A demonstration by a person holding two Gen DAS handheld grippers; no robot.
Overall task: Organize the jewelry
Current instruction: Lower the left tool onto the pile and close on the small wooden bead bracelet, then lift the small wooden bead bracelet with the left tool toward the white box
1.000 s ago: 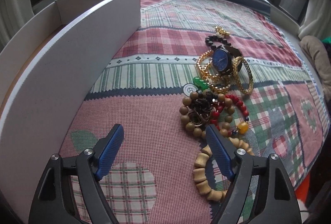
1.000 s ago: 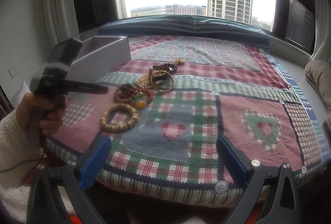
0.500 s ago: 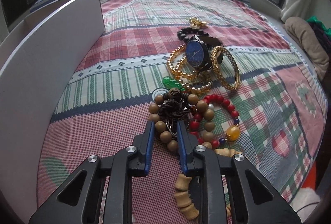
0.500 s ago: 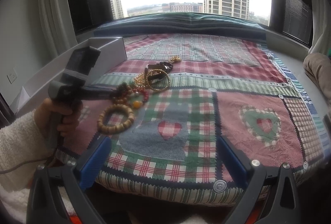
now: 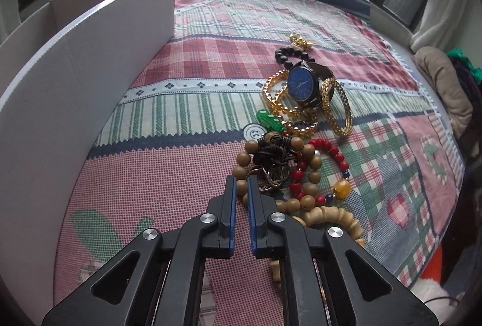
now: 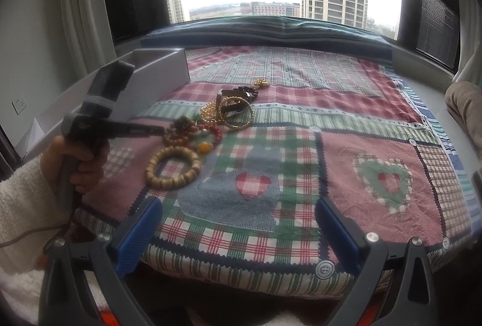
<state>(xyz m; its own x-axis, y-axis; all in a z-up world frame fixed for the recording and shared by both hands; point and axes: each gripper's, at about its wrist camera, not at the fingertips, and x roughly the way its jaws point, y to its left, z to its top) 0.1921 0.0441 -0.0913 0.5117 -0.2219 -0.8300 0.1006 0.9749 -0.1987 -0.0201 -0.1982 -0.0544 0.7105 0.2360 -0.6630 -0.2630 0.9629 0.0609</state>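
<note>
A heap of jewelry lies on the patchwork quilt. My left gripper has its jaws closing, and the blue pads pinch the near-left beads of a brown bead bracelet with a dark knotted cord. Beside it lie a red bead bracelet and a pale wooden bracelet. Farther back sit a blue-faced watch, gold bangles, a green pendant and a black bead bracelet. My right gripper hangs open over the quilt's near edge, with nothing between its fingers.
A long white box with tall walls stands along the quilt's left side. In the right wrist view a hand in a fleecy white sleeve holds the left gripper. A beige cushion lies at the far right.
The left gripper has gone from wide open to nearly shut and has moved forward onto the brown bead bracelet. The right gripper has stayed where it was.
</note>
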